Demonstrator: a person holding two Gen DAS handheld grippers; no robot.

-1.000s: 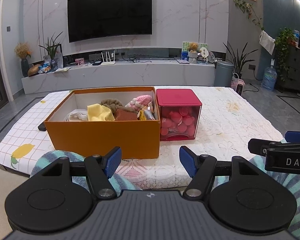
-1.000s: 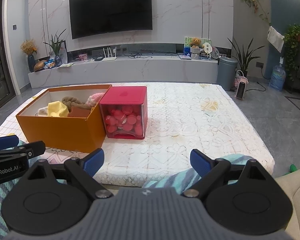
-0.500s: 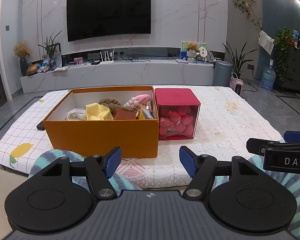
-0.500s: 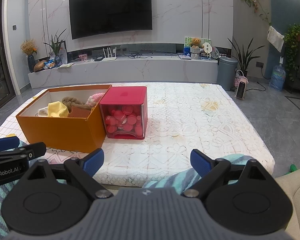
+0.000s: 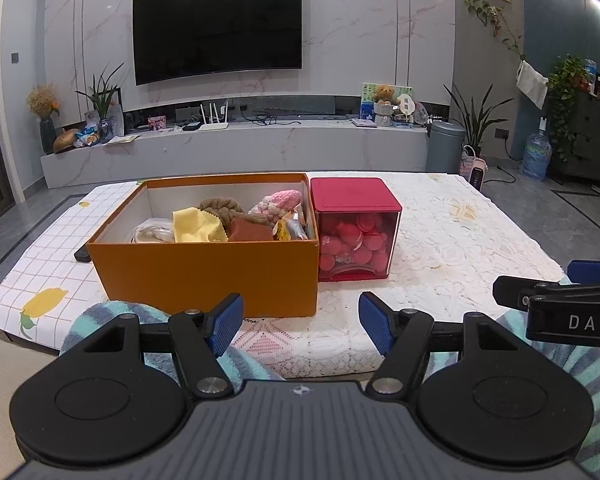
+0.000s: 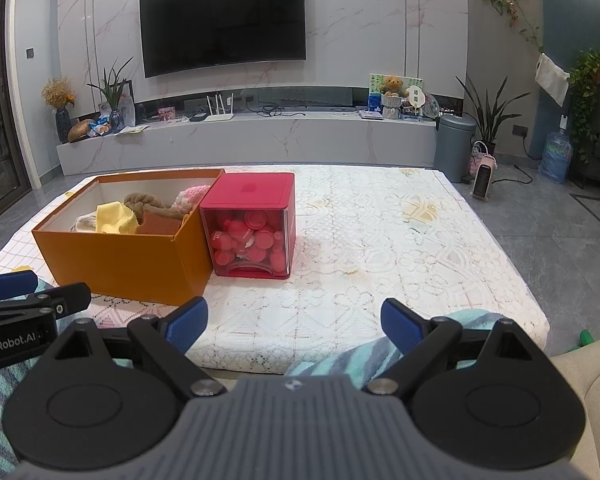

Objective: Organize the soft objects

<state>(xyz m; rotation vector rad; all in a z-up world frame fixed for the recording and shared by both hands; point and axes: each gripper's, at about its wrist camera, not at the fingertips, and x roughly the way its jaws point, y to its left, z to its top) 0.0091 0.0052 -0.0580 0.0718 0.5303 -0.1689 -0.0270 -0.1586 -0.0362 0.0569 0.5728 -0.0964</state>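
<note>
Low table under a white lace cloth [image 6: 380, 240], near edge just ahead of both tools; right half of the cloth bare out to its far and right edges, grey tiled floor [image 6: 560, 240] beyond. Open orange cardboard box [image 5: 204, 268] on the left part of the table, near its front edge, holding soft items: yellow cloth [image 5: 198, 226], brown braided knit piece [image 5: 220, 206], rust-coloured sponge block [image 5: 248, 230], pink-and-white crocheted piece [image 5: 278, 202], white fabric [image 5: 152, 234]. Red-lidded clear plastic cube full of red caps [image 5: 354, 236] touching or just beside the box's right wall. Left gripper [image 5: 300, 322] spread wide, nothing between the blue pads, short of the table edge, box directly ahead. Right gripper [image 6: 294, 322] likewise spread and empty, box ahead-left, bare cloth straight ahead. Striped teal fabric [image 6: 340, 360] below both tools.
</note>
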